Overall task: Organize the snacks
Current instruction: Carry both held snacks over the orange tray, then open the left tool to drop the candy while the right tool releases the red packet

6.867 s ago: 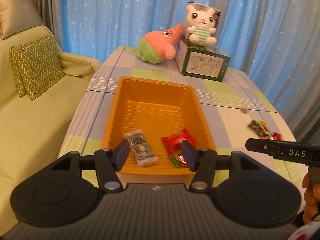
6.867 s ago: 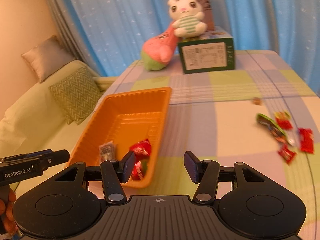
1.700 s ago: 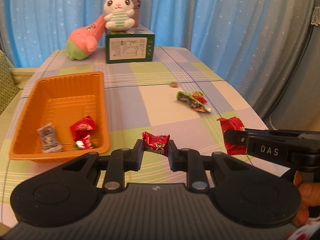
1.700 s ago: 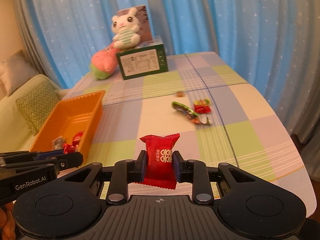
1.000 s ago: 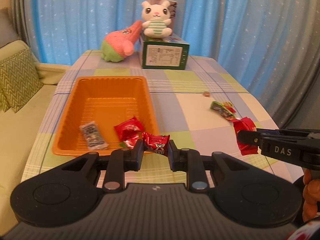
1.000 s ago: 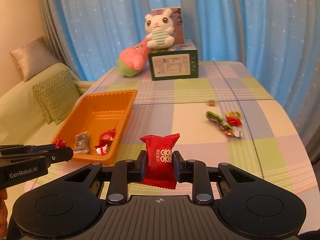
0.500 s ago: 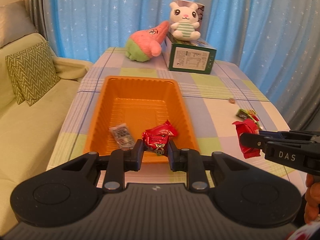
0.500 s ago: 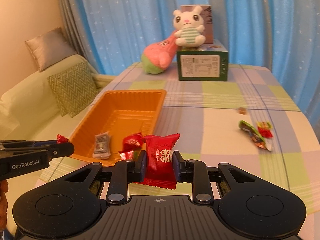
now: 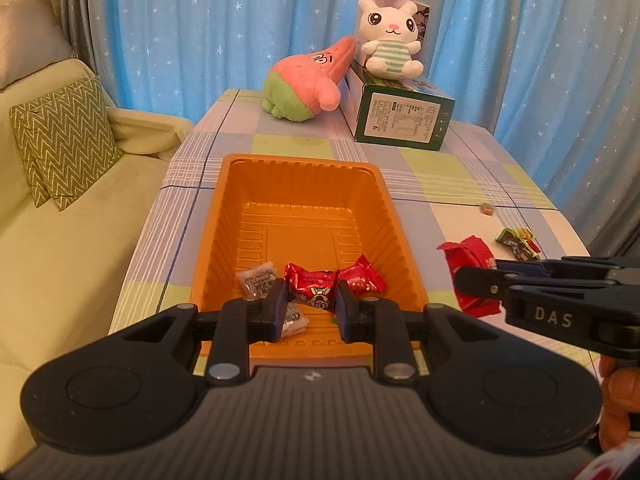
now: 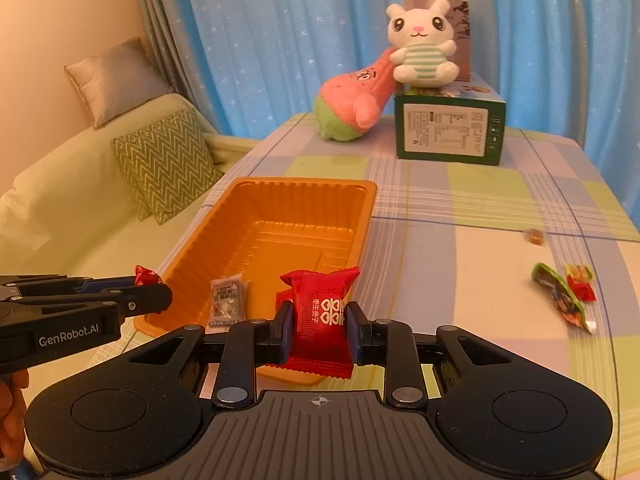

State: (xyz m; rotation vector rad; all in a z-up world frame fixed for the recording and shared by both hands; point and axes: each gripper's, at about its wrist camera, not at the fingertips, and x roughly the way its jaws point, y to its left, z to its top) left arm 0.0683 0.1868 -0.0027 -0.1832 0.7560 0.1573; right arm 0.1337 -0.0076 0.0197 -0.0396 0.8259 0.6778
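Observation:
My left gripper is shut on a red candy wrapper and holds it over the near end of the orange tray. In the tray lie a silver packet and a red snack. My right gripper is shut on a red snack packet, beside the tray's near right corner. In the left wrist view that packet shows at the right. More snacks lie on the table at the right.
A green box with a white bunny plush and a pink-green plush stand at the table's far end. A small brown candy lies right of the tray. A sofa with a zigzag cushion is left.
Both grippers have moved left and forward toward the tray, each still holding its red snack. The left one now hangs over the tray's near end.

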